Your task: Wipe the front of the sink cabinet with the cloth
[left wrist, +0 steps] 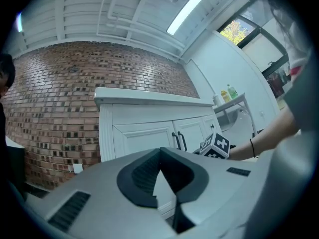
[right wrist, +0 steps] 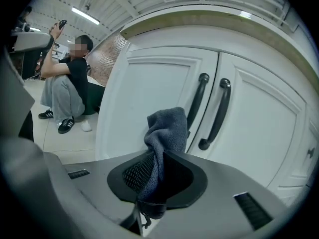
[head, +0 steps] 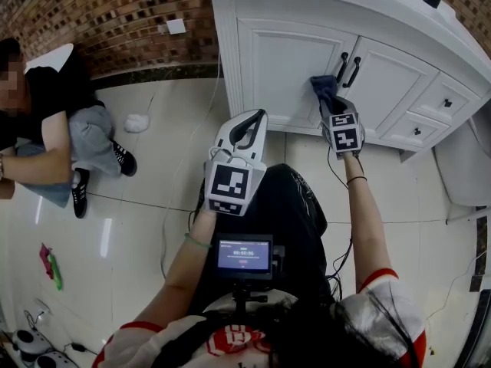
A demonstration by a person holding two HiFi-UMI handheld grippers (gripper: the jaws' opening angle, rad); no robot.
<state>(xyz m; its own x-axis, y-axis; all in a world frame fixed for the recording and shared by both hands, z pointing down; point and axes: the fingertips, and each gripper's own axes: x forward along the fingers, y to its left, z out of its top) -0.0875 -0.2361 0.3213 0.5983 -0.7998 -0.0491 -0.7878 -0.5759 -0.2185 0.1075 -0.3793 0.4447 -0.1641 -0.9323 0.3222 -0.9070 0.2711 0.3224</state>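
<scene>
Wiping step: right gripper (right wrist: 158,176) jaws pinch the cloth (right wrist: 167,128) at the sink cabinet door (right wrist: 149,103) (left gripper (left wrist: 162,176) jaws pressed together, empty); next, likely press and sweep.

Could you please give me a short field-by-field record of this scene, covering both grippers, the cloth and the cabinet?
Setting: white sink cabinet on a tiled floor, brick wall behind
Right gripper: shut on the dark grey cloth
Cloth position: raised at the left door, beside the two black handles; contact unclear
Left gripper: shut, nothing between its jaws, held back from the cabinet
Bystander: a person sits on the floor to the left
</scene>
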